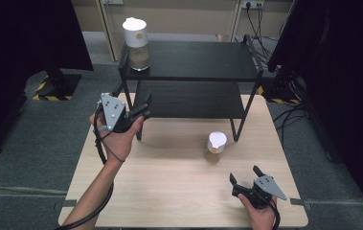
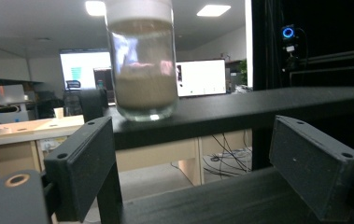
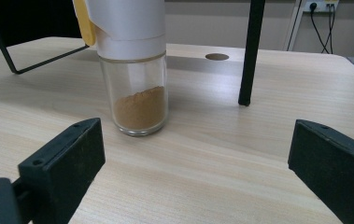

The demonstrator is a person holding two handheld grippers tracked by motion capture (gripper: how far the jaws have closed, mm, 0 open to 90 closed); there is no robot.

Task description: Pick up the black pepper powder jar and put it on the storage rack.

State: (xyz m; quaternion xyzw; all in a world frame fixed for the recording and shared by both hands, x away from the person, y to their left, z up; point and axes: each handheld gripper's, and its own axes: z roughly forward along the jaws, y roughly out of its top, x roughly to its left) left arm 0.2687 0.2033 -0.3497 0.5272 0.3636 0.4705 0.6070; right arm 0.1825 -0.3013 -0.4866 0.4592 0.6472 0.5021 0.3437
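My left tongs are wide open and empty, near the shelf's left end; its jar stands above. Right tongs rest open, empty, facing the counter jar. Next, I'd close in and grip.

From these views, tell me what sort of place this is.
Probably an office or lab set up for recording: lit monitors and desks behind, black curtains and cables around a wooden table.

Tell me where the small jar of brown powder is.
In the high view the small jar stands on the wooden table, right of centre, beside the black shelf's front right leg and ahead of the right gripper.
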